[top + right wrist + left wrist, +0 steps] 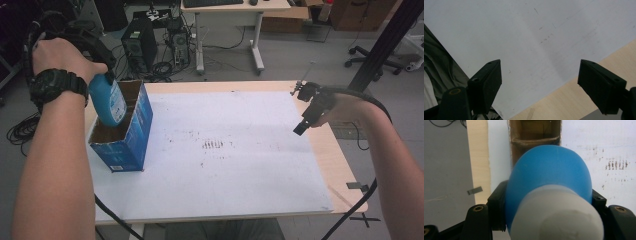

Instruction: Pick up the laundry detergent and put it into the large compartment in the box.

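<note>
Left gripper [102, 75] clamped on blue bottle [107, 101], jaws pressing both sides, white cap toward the camera in the left gripper view. Bottle's lower end dipped into open blue box [131, 135] at table's [330, 145] left edge. Right gripper [304, 124] spread wide, holding nothing, above white sheet [225, 165] near right edge.

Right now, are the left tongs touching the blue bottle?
Touching. In the left gripper view, the left tongs are shut on the blue bottle, with a black jaw pressed against each flank, above the open cardboard box.
</note>
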The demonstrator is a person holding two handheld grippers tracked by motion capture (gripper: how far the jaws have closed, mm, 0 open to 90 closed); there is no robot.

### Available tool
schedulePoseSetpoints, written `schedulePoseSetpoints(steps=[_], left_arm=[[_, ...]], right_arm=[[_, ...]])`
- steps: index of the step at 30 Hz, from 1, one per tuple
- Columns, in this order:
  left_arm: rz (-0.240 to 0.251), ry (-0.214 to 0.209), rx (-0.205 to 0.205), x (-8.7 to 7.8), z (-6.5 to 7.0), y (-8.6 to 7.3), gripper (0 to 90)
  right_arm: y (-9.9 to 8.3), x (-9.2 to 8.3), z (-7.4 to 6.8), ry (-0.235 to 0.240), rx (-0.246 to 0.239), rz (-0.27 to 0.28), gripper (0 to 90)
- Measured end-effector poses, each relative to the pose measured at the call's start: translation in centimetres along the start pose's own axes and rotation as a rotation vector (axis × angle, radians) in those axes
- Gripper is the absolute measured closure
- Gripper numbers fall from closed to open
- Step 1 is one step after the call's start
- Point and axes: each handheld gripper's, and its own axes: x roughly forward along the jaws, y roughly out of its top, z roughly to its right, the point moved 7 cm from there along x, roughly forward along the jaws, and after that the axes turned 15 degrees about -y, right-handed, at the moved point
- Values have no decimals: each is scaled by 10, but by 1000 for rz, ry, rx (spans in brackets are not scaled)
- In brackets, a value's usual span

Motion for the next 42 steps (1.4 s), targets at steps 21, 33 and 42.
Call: schedulePoseSetpoints(steps=[21, 33, 42], left_arm=[[-24, -6, -7, 35, -11, -4, 369], [-42, -15, -6, 54, -14, -5, 370], [-40, -19, -10, 64, -18, -8, 371]], right_arm=[[3, 3, -3, 7, -2, 1, 193], [2, 5, -3, 9, -3, -1, 193], [1, 7, -4, 11, 1, -2, 193]])
